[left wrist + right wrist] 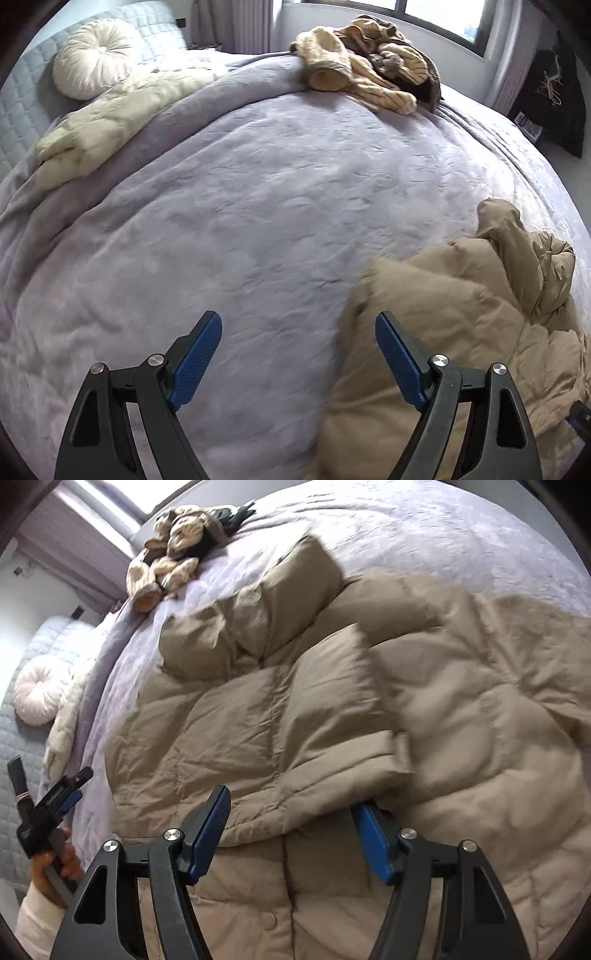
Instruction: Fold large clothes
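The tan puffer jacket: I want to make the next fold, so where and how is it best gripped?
Probably the folded-over sleeve's cuff edge on the tan puffer jacket, taken by the open right gripper from the near side. The cuff is a flat, thin hem lying free on top, facing the jaws; the quilted body is too bulky to pinch.

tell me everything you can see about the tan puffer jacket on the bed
The tan puffer jacket is quilted in big padded panels, in thin, slightly shiny fabric. It lies spread and rumpled on the lilac bedspread, one sleeve bent across the top, a flap folded over its middle, round snaps showing along the front edge. The right gripper hovers open at that flap's edge, not pinching it. The left gripper is open beside the jacket.
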Tool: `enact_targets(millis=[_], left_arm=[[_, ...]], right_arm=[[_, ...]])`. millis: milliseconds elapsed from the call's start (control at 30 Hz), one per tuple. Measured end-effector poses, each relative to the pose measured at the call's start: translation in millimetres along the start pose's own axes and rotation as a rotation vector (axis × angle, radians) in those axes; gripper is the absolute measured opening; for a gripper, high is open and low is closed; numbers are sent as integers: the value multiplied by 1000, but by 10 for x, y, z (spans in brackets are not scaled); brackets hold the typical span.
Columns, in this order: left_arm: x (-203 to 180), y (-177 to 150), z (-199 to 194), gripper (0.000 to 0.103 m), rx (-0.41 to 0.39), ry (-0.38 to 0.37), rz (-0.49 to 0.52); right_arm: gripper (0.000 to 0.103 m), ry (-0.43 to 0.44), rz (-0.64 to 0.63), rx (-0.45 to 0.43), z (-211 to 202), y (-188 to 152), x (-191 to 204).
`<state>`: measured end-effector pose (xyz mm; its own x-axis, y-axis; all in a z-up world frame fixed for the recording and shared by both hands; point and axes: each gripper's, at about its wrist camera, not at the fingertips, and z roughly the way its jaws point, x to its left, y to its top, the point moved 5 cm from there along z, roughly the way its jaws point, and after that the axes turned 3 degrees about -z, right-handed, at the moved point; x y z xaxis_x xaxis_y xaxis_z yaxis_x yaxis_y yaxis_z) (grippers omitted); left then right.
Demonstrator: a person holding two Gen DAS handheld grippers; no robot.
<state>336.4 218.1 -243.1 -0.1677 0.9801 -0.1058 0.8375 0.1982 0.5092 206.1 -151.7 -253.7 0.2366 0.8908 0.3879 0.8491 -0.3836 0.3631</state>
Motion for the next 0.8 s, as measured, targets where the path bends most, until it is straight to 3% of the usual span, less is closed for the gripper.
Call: enact_targets(millis=[133,167,200,233,267,300,400,500,600,667,700,733,800], left_arm=[[-112,-166,243,86,56,54,25],[-104,-232,304,86,76,58,30],[-75,-289,340,86,89,60,34],[-52,-332,360,86,101,56,35],[-25,-339,367,86,114,30,22],[-7,-334,361,86,120,-2,5],[44,-156,359,86,163,-217,-108],[-42,-13,548,86,301,-430,-160],[-137,71,748,85,379,-533,-189],[-211,143,807,54,384,-581,-210],[-224,175,806,32,370,-575,-209],[-249,213,738,15,331,-563,-199],[-292,328,506,13,221,-562,-130]], right_arm=[[70,50,179,3,26,55,-323],[65,50,179,3,26,55,-323],[33,69,200,0,66,75,-363],[16,69,196,0,97,96,-368],[12,15,125,3,163,123,-338],[12,15,125,3,163,123,-338],[12,-71,-5,31,329,85,-300],[12,-58,13,40,375,66,-351],[12,-52,22,43,385,84,-355],[12,-61,10,44,395,94,-348],[12,-64,5,44,400,97,-343],[12,-65,3,42,399,91,-345],[12,-65,8,40,386,75,-342]])
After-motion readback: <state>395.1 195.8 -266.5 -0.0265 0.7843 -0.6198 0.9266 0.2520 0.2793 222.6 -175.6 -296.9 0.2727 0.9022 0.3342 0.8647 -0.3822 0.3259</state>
